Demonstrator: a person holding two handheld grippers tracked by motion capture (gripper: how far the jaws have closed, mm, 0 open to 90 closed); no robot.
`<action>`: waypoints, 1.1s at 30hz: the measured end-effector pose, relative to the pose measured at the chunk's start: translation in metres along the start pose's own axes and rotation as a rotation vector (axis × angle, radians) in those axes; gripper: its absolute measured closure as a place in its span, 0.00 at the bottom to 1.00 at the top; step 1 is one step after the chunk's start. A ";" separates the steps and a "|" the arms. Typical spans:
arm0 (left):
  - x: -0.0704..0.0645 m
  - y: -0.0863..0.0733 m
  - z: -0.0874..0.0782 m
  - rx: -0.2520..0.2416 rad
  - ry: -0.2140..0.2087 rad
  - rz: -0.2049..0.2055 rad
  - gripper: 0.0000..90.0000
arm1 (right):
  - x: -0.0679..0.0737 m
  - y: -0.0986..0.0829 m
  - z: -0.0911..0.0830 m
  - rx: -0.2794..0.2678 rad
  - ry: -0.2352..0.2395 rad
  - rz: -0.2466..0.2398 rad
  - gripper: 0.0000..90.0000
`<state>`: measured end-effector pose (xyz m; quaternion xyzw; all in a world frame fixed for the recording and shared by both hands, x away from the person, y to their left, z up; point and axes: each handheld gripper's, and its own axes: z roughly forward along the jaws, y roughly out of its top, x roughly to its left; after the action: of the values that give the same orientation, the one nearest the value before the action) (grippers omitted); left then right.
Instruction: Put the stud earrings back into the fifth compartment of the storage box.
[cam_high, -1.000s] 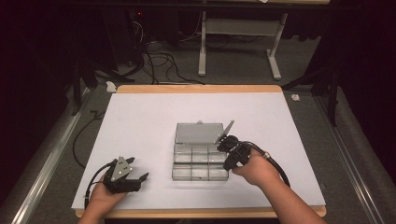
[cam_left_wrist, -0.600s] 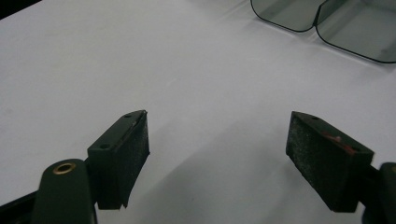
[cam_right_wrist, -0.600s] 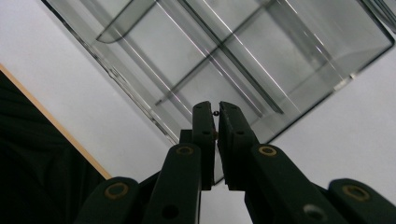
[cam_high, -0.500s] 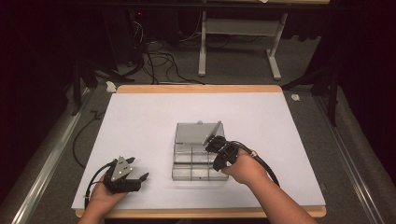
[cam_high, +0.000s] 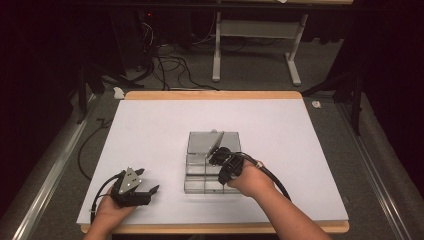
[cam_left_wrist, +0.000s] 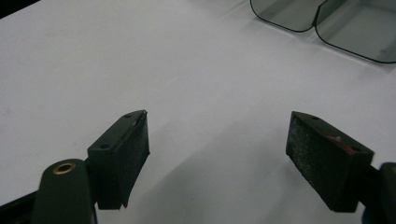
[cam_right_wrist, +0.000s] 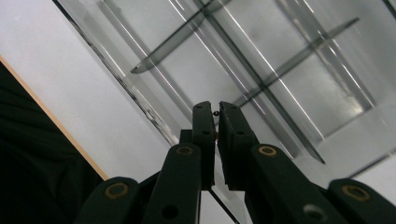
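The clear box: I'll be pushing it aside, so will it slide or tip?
The clear box is low and flat, so it should slide on the white table, not tip. Its thin walls look light and brittle; the raised lid may swing.

Compartment box (cam_high: 212, 167) sits on table (cam_high: 150, 130), centre, slightly toward near edge. Right gripper (cam_high: 216, 156) over box's middle, beside its raised lid (cam_high: 215, 141). Left gripper (cam_high: 142, 187) near front-left corner, well apart from box

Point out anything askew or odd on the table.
The clear compartment box has a thin divider strip sticking up tilted, pinched by the right gripper, instead of seated in the grid. Nothing else stands out.
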<state>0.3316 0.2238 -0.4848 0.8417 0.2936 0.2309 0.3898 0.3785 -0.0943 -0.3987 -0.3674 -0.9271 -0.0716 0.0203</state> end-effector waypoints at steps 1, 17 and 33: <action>0.000 0.000 0.000 0.001 0.000 0.000 0.24 | 0.001 0.002 0.001 0.004 0.002 0.002 0.96; 0.000 0.000 0.000 0.001 -0.002 0.000 0.24 | 0.006 0.015 0.027 0.024 0.024 -0.012 0.96; 0.000 0.000 0.000 0.003 -0.003 0.000 0.24 | 0.006 0.016 0.037 0.044 0.030 -0.004 0.95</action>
<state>0.3320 0.2237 -0.4848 0.8427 0.2932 0.2294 0.3890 0.3851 -0.0732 -0.4328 -0.3638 -0.9288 -0.0567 0.0420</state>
